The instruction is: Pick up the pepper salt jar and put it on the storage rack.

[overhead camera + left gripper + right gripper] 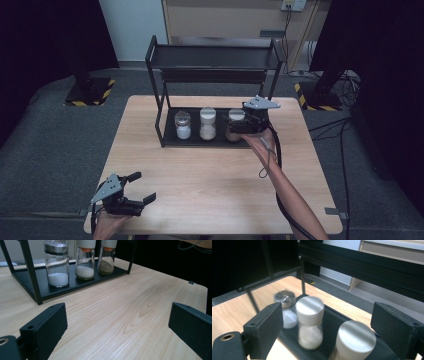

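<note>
Three jars stand in a row on the bottom shelf of a black two-tier rack [159, 116]. The left jar [183, 125] [57, 265] [285, 307] has a silver lid and white powder. The middle jar [208, 123] [85, 262] [310, 320] and the right jar [234, 120] [107, 260] [355, 340] have white caps. My right gripper [244, 126] [328, 315] hovers open just above and beside the right jar, its pads touching nothing. Near the table's front left corner, my left gripper [142, 187] [117, 322] is open and holds nothing.
The rack stands at the back middle of the wooden table [215, 185], and its upper shelf [215, 57] overhangs the jars. Dark carpet surrounds the table. Black stands with striped bases [90, 92] sit on the floor at both back corners.
</note>
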`<state>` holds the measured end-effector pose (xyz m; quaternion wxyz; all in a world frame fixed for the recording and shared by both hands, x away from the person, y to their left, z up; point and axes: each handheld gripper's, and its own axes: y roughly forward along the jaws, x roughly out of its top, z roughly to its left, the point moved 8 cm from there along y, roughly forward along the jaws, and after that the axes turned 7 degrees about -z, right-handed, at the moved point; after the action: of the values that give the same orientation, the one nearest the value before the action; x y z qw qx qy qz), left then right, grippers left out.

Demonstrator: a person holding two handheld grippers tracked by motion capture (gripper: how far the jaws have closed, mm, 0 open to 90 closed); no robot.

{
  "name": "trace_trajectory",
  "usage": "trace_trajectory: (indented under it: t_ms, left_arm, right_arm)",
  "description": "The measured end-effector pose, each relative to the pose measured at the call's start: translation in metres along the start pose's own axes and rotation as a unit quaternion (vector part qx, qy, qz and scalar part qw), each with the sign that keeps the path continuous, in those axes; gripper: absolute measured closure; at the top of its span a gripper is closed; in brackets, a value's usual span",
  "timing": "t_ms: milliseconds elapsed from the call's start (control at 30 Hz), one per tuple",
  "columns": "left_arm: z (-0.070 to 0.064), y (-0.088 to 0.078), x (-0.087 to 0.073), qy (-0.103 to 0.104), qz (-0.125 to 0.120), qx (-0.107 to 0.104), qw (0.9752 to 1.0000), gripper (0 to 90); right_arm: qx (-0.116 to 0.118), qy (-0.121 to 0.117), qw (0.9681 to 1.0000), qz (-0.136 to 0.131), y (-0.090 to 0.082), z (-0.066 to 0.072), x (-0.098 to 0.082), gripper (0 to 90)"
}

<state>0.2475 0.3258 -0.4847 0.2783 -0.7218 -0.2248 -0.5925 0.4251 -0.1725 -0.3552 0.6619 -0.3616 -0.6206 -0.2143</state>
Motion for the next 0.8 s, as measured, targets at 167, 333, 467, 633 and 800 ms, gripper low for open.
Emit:
trace_trajectory:
  t_ms: [167, 333, 467, 633, 800]
  left_arm:
    - [-0.001, 0.0, 0.0, 0.004, 0.0, -0.002, 1.0, 1.0]
    - [-0.001, 0.0, 0.0, 0.003, 0.0, -0.001, 1.0, 1.0]
    - [-0.001, 0.0, 0.0, 0.005, 0.002, -0.002, 1.0, 1.0]
    - [-0.001, -0.001, 0.0, 0.004, 0.002, -0.001, 1.0, 0.9]
    - [-0.001, -0.001, 0.0, 0.005, 0.002, 0.0, 1.0, 0.9]
  right_arm:
    - [0.018, -0.004, 0.9998, -0.01, -0.019, 0.007, -0.004, 10.8]
    - [0.035, -0.007, 0.9992, -0.019, -0.039, 0.013, -0.007, 10.7]
    - [0.046, -0.009, 0.9986, -0.026, -0.057, 0.019, -0.012, 10.6]
    - [0.055, -0.011, 0.9979, -0.032, -0.078, 0.024, -0.018, 10.6]
    - [0.06, -0.011, 0.9974, -0.038, -0.097, 0.028, -0.026, 10.6]
